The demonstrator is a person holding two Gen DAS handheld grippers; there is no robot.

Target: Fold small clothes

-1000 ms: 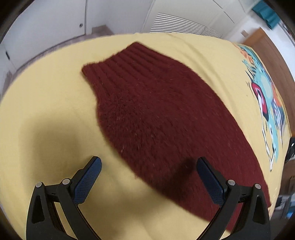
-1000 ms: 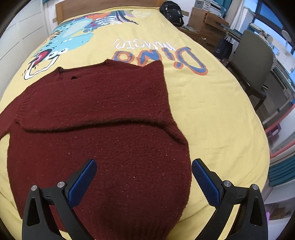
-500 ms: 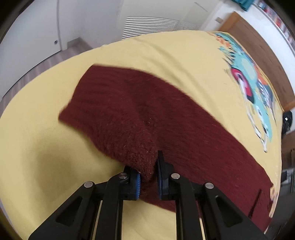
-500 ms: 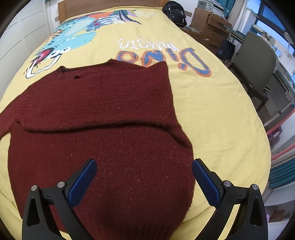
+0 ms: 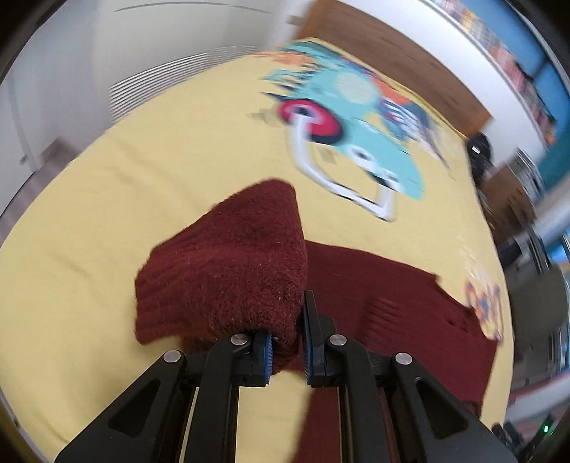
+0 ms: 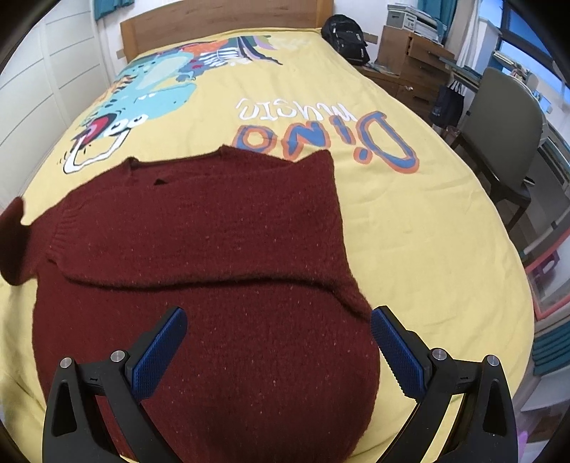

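Observation:
A dark red knitted sweater (image 6: 199, 249) lies flat on the yellow bedspread (image 6: 409, 220), with its right sleeve folded across the body. My left gripper (image 5: 288, 342) is shut on the sweater's left sleeve (image 5: 228, 270) and holds it lifted off the bed, the cuff hanging to the left. The lifted sleeve shows at the left edge of the right wrist view (image 6: 12, 245). The sweater body (image 5: 399, 313) lies beyond the left gripper. My right gripper (image 6: 278, 349) is open and empty, hovering above the sweater's lower body.
The bedspread has a dinosaur print (image 6: 142, 103) and "Dino music" lettering (image 6: 327, 131). A wooden headboard (image 6: 221, 25) is at the far end. A chair (image 6: 506, 142), a backpack (image 6: 345, 35) and drawers (image 6: 413, 67) stand to the right of the bed.
My left gripper closed on the left sleeve, lifted it, and swung it toward the sweater body. The right gripper has stayed open and almost still over the sweater.

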